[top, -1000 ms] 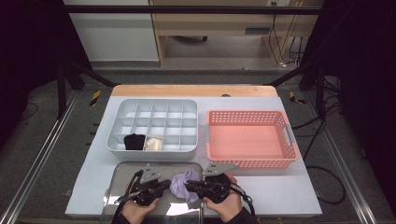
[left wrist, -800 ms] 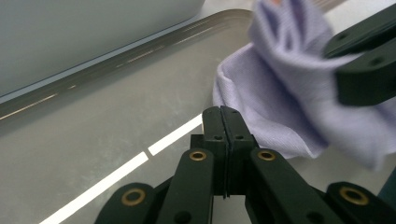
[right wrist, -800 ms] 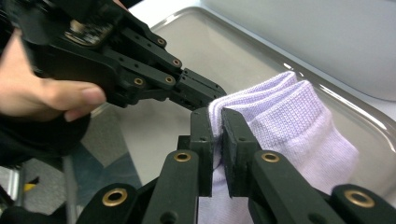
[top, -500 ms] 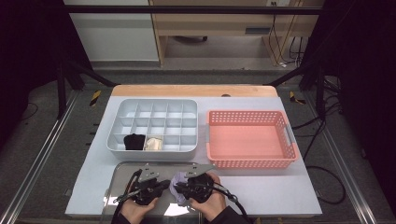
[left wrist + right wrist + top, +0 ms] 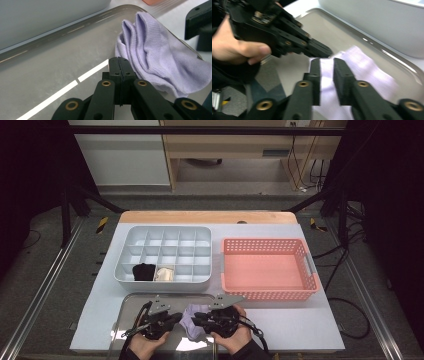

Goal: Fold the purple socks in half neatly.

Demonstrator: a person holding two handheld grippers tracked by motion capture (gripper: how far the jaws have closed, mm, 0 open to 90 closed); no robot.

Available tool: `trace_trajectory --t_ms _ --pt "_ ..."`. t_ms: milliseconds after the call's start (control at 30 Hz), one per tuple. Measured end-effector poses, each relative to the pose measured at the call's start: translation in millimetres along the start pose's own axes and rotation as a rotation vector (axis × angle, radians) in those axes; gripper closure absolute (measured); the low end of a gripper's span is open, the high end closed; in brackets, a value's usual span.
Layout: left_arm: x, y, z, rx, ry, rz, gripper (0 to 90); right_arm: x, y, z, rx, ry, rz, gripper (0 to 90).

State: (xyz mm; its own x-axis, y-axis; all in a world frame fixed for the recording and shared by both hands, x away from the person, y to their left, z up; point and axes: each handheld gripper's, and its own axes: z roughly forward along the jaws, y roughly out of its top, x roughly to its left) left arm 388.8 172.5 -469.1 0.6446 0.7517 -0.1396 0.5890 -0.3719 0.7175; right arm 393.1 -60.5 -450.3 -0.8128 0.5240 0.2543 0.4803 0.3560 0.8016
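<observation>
Nearest your side of the table, both hands sit over a shallow metal tray [image 5: 125, 307] at the front edge. Your left gripper [image 5: 172, 318] has its jaws pressed flat together, nothing between them; in the left gripper view they lie just beside the near edge of a lilac cloth [image 5: 155, 60], whether touching it you cannot tell. Your right gripper [image 5: 196, 321] has its jaws a narrow gap apart, and they have just been opening slightly; in the right gripper view they hover over the lilac cloth with fabric showing in the gap, pads not pressing on it. That view is blurred. The cloth lies bunched in folds on the tray's right part, between the two grippers.

Tray surface: dull, scuffed metal, a bright strip of reflected light across it. It rests on a white table top [image 5: 300, 330].

Past the tray, a grey divided organiser [image 5: 200, 275] stands left of centre; a black bundle [image 5: 144, 271] and a cream bundle [image 5: 164, 274] fill two neighbouring front-row compartments. To its right, just beside it, a pink slotted basket [image 5: 270, 295].

Far edge of the table: a strip of pale wood [image 5: 205, 216]. Beyond, grey floor, black frame legs, hanging cables [image 5: 300, 165], and a wooden bench [image 5: 225, 142] against the back.
</observation>
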Motion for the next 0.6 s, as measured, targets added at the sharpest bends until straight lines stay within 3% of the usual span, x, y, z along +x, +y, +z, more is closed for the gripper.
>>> trace_trajectory --t_ms 167,267,367,467,600 --pt "-0.6 0.0 -0.2 0.007 0.000 0.007 89.2 -4.1 -10.7 11.5 0.064 -0.032 -0.003 88.6" --pt "1.7 1.3 -3.2 -0.007 0.004 -0.002 88.9 -2.8 -15.7 22.6 0.107 -0.062 -0.037 90.0" --pt "4.2 5.7 -12.8 -0.057 0.001 -0.020 86.8 -3.4 -14.5 18.5 0.091 -0.052 -0.032 88.0" --pt "0.4 10.4 -20.9 -0.089 -0.009 -0.014 86.1 -5.1 -10.8 6.1 0.050 -0.053 -0.027 86.8" --pt "-12.4 16.9 -22.3 -0.092 -0.021 0.029 79.4 -9.6 -11.8 -10.0 0.021 -0.087 0.001 78.9"
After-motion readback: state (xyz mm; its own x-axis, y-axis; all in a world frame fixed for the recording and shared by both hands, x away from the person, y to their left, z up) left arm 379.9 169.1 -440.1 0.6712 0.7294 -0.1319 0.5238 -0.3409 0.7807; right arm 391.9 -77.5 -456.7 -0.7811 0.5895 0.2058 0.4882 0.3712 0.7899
